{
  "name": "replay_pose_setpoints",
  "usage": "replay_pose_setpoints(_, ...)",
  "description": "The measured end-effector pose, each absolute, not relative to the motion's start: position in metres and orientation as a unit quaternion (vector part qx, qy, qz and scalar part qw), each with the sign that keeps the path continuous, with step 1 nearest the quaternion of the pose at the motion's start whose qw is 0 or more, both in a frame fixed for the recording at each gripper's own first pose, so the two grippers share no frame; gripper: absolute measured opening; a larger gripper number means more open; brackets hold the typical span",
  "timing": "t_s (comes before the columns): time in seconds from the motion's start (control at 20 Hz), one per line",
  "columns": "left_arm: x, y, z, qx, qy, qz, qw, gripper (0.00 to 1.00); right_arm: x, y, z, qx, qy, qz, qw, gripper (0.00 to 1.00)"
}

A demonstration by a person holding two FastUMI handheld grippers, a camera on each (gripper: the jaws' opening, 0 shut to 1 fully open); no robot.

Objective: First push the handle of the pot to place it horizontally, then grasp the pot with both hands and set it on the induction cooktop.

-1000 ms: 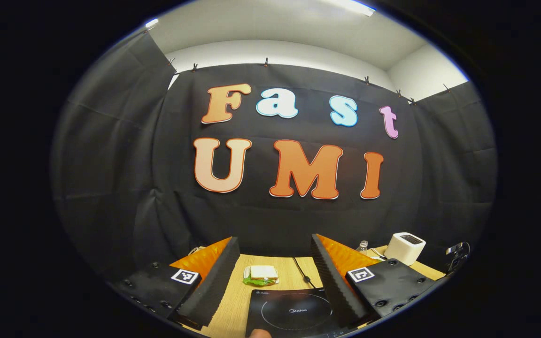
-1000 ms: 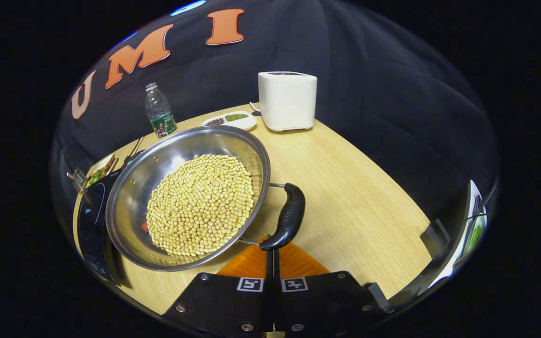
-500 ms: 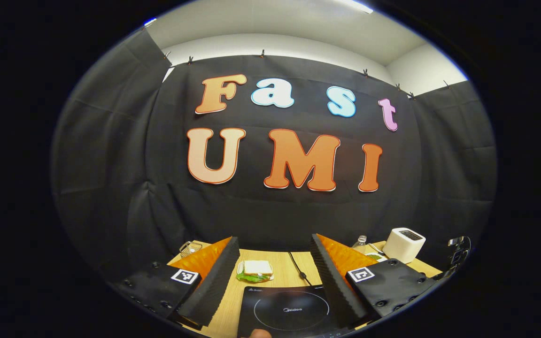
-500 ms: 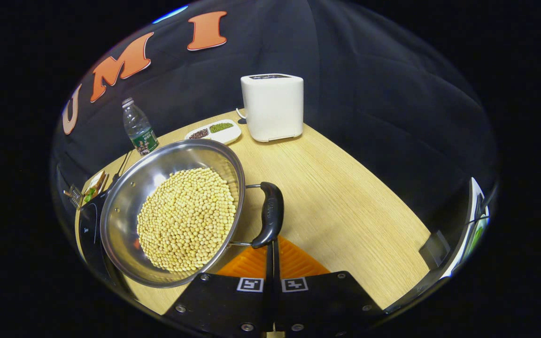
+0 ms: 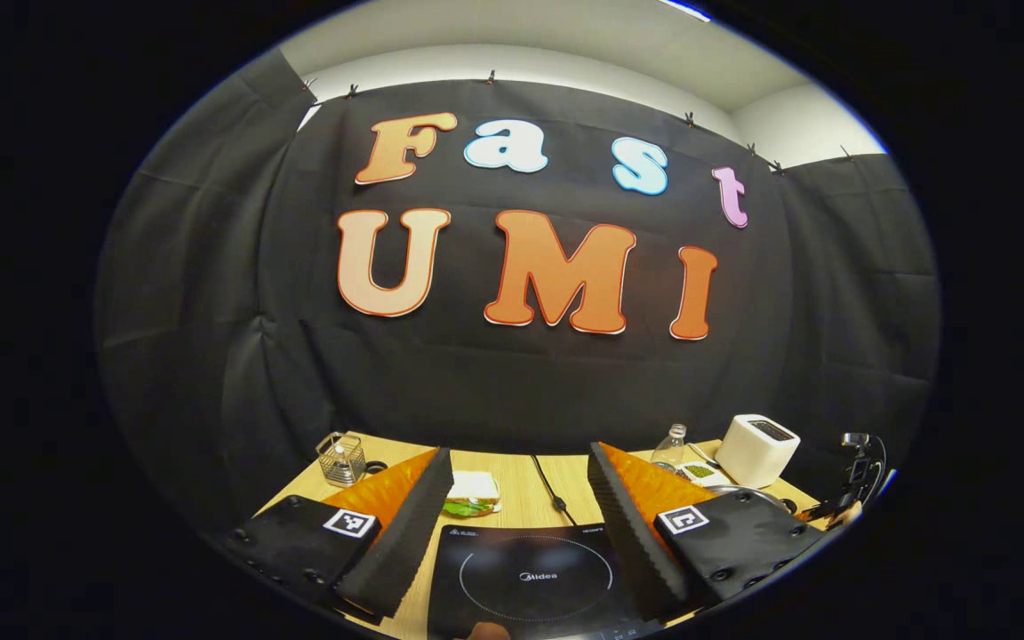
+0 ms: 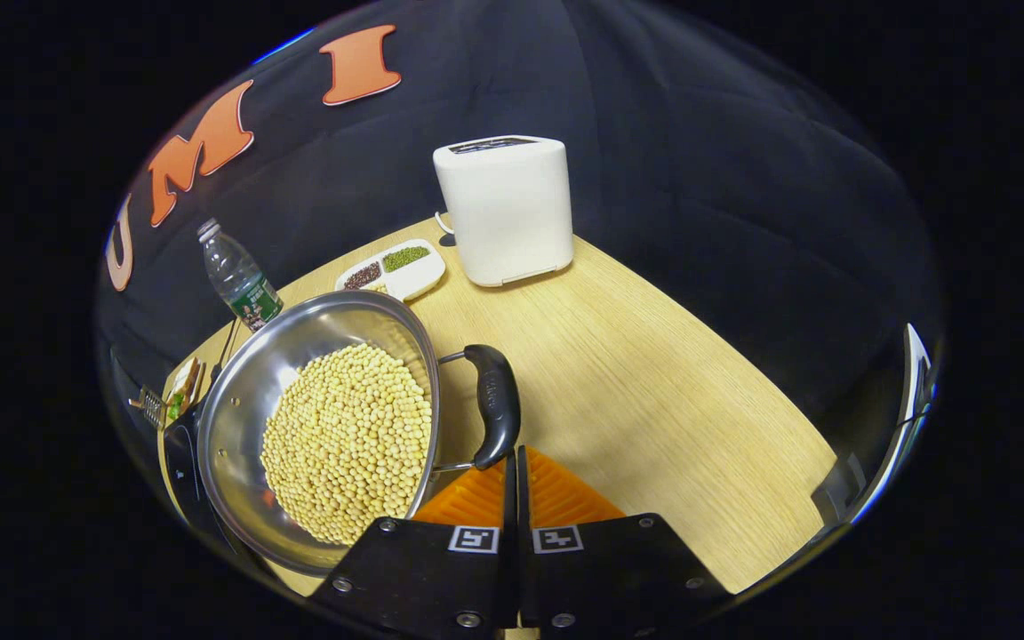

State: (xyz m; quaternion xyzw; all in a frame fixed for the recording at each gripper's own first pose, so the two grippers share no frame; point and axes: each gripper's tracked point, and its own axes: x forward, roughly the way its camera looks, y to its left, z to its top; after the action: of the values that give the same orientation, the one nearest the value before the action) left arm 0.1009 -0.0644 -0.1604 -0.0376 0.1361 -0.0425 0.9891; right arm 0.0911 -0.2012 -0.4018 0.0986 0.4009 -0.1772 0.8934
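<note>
A steel pot (image 6: 241, 400) full of yellow soybeans rests on the wooden table (image 6: 654, 400), its left side over the black induction cooktop (image 6: 181, 458). Its black side handle (image 6: 496, 404) points toward the camera. My right gripper (image 6: 513, 453) is shut with nothing between its fingers, and its tips touch the near end of that handle. In the left gripper view, my left gripper (image 5: 519, 462) hangs open above the induction cooktop (image 5: 530, 578), holding nothing. A sliver of the pot's rim (image 5: 743, 489) shows at the right.
A white toaster (image 6: 503, 209), a divided dish of beans (image 6: 392, 267) and a water bottle (image 6: 236, 280) stand behind the pot. A sandwich (image 5: 472, 493), a power cord (image 5: 552, 489) and a small wire holder (image 5: 339, 458) lie beyond the cooktop. Bare table lies right of the handle.
The right gripper stayed shut against the handle's end; pot and handle shifted left in its view and the handle turned. The left gripper's view tipped down, showing more table.
</note>
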Motion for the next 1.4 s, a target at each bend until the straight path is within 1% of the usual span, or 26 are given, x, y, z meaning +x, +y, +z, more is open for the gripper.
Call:
replay_pose_setpoints(0.05, 0.102, -0.067, -0.162, -0.037, 0.136, -0.045, 0.989, 1.00, 0.095, -0.203, -0.402, 0.099, 0.401, -0.178, 0.893, 0.00)
replay_pose_setpoints(0.1, 0.102, -0.070, -0.163, -0.035, 0.136, -0.047, 0.989, 0.96, 0.099, -0.204, -0.402, 0.101, 0.401, -0.179, 0.893, 0.00)
replay_pose_setpoints(0.15, 0.104, -0.074, -0.164, -0.035, 0.136, -0.050, 0.989, 0.99, 0.104, -0.204, -0.402, 0.105, 0.400, -0.181, 0.892, 0.00)
replay_pose_setpoints(0.2, 0.105, -0.077, -0.166, -0.034, 0.137, -0.054, 0.989, 1.00, 0.110, -0.204, -0.403, 0.109, 0.399, -0.181, 0.892, 0.00)
replay_pose_setpoints(0.4, 0.108, -0.097, -0.175, -0.030, 0.140, -0.072, 0.987, 1.00, 0.127, -0.207, -0.404, 0.108, 0.409, -0.179, 0.888, 0.00)
replay_pose_setpoints(0.65, 0.106, -0.129, -0.208, -0.032, 0.177, -0.101, 0.979, 1.00, 0.154, -0.214, -0.406, 0.089, 0.414, -0.181, 0.887, 0.00)
replay_pose_setpoints(0.75, 0.106, -0.140, -0.224, -0.033, 0.193, -0.103, 0.975, 1.00, 0.161, -0.215, -0.406, 0.084, 0.414, -0.180, 0.888, 0.00)
replay_pose_setpoints(0.85, 0.106, -0.155, -0.243, -0.034, 0.212, -0.108, 0.971, 1.00, 0.158, -0.213, -0.405, 0.078, 0.413, -0.175, 0.890, 0.00)
replay_pose_setpoints(1.0, 0.108, -0.179, -0.276, -0.038, 0.240, -0.118, 0.963, 1.00, 0.140, -0.201, -0.393, 0.050, 0.409, -0.145, 0.900, 0.00)
replay_pose_setpoints(1.15, 0.108, -0.212, -0.317, -0.038, 0.281, -0.133, 0.950, 1.00, 0.130, -0.194, -0.367, 0.029, 0.376, -0.122, 0.918, 0.01)
replay_pose_setpoints(1.2, 0.107, -0.226, -0.328, -0.040, 0.292, -0.142, 0.945, 1.00, 0.131, -0.189, -0.355, 0.029, 0.358, -0.112, 0.927, 0.05)
replay_pose_setpoints(1.25, 0.105, -0.239, -0.340, -0.042, 0.302, -0.149, 0.941, 1.00, 0.132, -0.188, -0.341, 0.027, 0.340, -0.107, 0.934, 0.22)
replay_pose_setpoints(1.35, 0.108, -0.263, -0.361, -0.038, 0.317, -0.163, 0.934, 1.00, 0.140, -0.188, -0.324, 0.020, 0.301, -0.096, 0.949, 0.40)
replay_pose_setpoints(1.4, 0.111, -0.275, -0.370, -0.032, 0.326, -0.166, 0.930, 1.00, 0.144, -0.192, -0.320, 0.009, 0.290, -0.098, 0.952, 0.57)
